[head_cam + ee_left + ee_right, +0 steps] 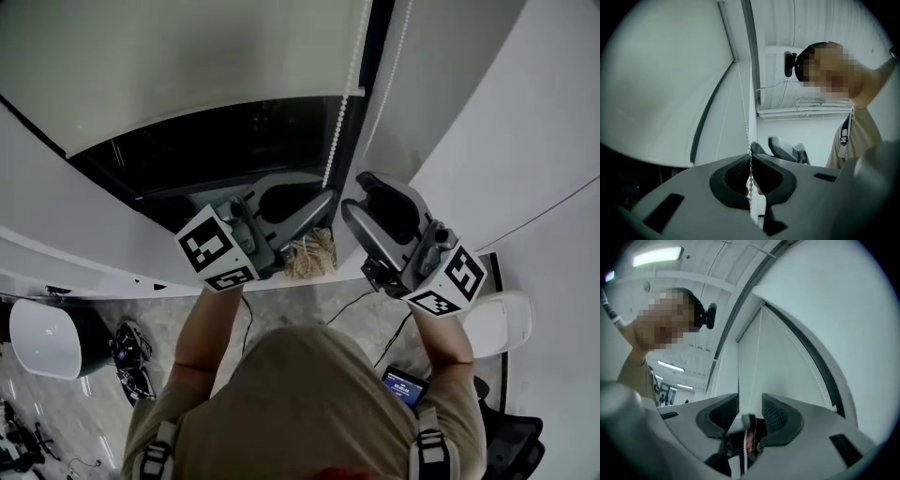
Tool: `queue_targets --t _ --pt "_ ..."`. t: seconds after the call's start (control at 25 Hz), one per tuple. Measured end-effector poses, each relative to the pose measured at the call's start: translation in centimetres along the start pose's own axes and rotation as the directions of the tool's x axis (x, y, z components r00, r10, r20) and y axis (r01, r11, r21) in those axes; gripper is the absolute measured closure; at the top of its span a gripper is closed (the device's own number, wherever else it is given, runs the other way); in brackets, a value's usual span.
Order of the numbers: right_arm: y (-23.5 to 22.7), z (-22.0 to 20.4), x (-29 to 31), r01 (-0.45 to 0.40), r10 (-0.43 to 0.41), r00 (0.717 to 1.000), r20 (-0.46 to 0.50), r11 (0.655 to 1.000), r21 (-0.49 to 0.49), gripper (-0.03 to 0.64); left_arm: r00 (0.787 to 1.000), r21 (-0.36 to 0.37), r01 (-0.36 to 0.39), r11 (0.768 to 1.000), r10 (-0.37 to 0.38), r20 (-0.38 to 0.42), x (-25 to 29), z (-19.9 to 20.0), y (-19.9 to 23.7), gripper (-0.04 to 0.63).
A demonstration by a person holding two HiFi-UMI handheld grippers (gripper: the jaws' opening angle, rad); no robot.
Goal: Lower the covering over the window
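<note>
In the head view, the pale fabric roller blind covers the upper part of the window. Its bottom edge hangs left of the white beaded pull chain, and the dark uncovered window pane lies below that edge, also left of the chain. The left gripper, grey with black pads and a black-and-white marker cube, reaches the chain's lower end from the left. The matching right gripper sits just right of the chain, with its two jaws visibly spread. A straw-coloured tangled bundle lies below the chain's end.

In the left gripper view, the left gripper has its jaws pressed together on the beaded chain. The chain runs straight up out of the pinch and continues down behind the pads. The blind fills the space left of the chain. The right gripper shows just right of it, and the person's beige-shirted torso stands further right.

In the right gripper view, the right gripper has its ribbed black pads standing apart. The chain passes low through the gap, and neither pad presses on it. The blind spreads to the right of the chain, beyond a dark curved frame strip.
</note>
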State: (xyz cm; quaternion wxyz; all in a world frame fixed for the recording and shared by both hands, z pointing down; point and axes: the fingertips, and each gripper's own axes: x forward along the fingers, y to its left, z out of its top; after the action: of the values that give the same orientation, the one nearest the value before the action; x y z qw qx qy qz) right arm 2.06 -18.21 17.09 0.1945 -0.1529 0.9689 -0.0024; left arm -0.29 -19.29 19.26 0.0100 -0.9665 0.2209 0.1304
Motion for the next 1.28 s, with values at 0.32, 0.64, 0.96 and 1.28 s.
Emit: queue_targets --t 0.32,0.64,0.96,1.28 --pt "-1.8 -1.8 2.4 0.108 -0.119 0.988 -0.103 0.989 -0.104 0.6 0.998 -0.053 0.062 0.997 -0.061 0.036 -2.4 -1.3 -0.5 0.423" --pt "0.6 -6.4 1.1 0.014 -0.021 0.983 -0.185 0.999 -0.039 0.6 0.999 0.013 0.016 1.0 -0.016 0.032 1.5 2.7 1.2 0.572" --pt "-0.5 -0.3 2.2 0.02 -0.027 0.996 -0.087 0.997 -0.078 0.527 0.997 -0.012 0.028 1.0 -0.029 -0.071 -0.4 -3.6 -1.9 0.574" --pt "0.0 -5.4 1.7 0.032 -0.031 0.981 -0.189 0.999 0.003 0.6 0.992 0.007 0.045 0.999 -0.046 0.116 -0.7 4.4 0.6 0.397"
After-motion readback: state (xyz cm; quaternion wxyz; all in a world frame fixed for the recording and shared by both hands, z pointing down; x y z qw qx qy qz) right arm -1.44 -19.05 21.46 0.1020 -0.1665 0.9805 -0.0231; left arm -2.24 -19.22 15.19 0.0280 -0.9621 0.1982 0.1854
